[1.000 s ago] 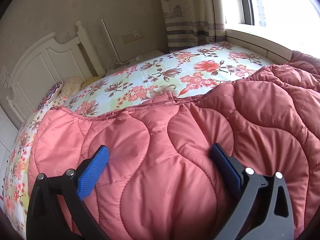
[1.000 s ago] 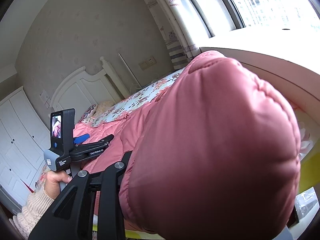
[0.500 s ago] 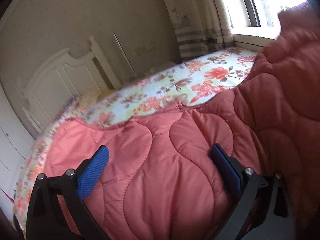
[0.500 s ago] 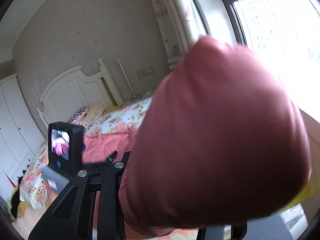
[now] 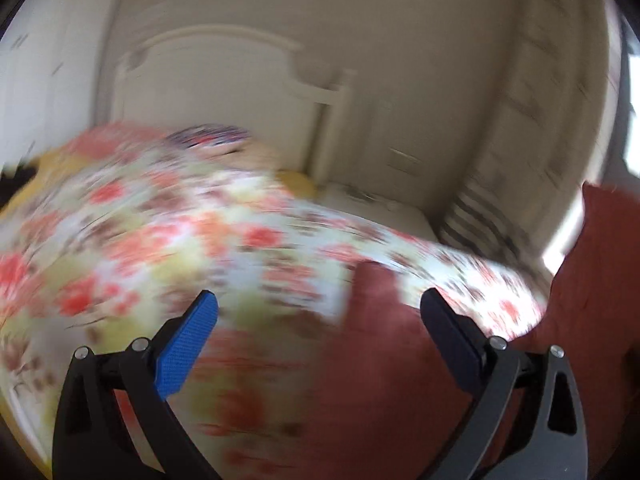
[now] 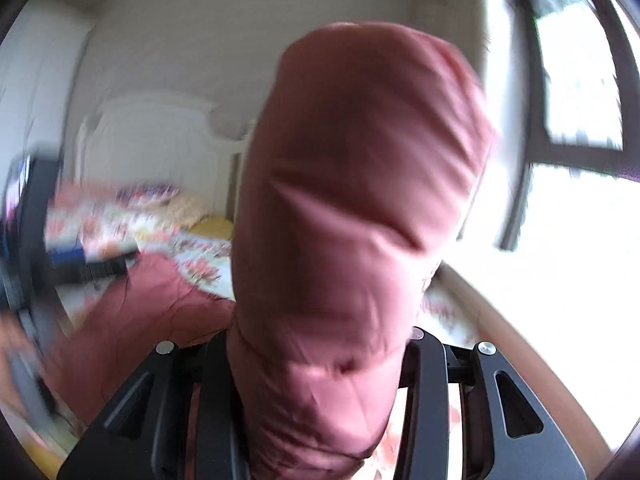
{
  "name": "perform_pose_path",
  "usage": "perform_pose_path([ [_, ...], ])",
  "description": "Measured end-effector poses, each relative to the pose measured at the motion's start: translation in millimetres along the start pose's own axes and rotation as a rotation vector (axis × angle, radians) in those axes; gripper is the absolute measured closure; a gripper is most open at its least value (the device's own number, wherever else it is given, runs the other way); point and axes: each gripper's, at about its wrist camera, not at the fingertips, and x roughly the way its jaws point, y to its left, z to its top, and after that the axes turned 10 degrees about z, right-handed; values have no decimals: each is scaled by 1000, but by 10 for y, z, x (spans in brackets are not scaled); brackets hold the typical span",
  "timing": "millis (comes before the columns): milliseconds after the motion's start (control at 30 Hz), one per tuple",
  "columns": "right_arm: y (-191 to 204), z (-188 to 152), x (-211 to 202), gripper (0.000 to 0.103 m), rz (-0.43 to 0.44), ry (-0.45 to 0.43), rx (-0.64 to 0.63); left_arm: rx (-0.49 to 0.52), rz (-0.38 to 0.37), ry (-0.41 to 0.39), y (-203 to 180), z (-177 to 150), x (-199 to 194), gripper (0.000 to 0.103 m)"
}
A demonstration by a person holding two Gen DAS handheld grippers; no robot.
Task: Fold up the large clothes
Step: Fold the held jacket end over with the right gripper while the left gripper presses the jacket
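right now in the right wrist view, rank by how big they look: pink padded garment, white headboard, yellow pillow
1. pink padded garment, though it sits right at the lens in the right gripper, so its size is exaggerated
2. white headboard
3. yellow pillow

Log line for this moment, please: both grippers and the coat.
left gripper: open, empty, over floral bed sheet | right gripper: shut on pink quilted coat, bunch lifted | both views motion-blurred

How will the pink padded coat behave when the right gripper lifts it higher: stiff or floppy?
Probably floppy: the pink padded coat bulges past the right gripper and trails down to the bed. Its puffy filling suggests it is light but bulky.
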Motion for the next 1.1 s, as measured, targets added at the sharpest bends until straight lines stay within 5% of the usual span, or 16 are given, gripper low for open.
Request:
perform_pose_path([
  [133,983,-174,351,64,5,50,-362,-43,14,30,568,8,41,2],
  [200,1452,-475,601,64,35,144,-553,-27,17,49,668,-34,69,2],
  [300,1813,-924,616,62,-30,68,-796,-16,24,76,776,-149,84,2],
  [500,1358,-703,205,67,28,-45,-591,-9,-81,179,617,-321,275,2],
  [667,1204,-736,-177,67,71,-153,-577,103,-66,269,245,-474,534,4],
  [900,1491,-1209,-217,65,109,-51,-758,80,-77,322,246,-540,657,4],
  [1033,1603,-1397,-179,62,80,-16,-838,76,77,237,441,-371,439,4],
  [1100,1585,-1425,-182,62,87,-14,-839,50,205,101,553,-119,115,4],
])
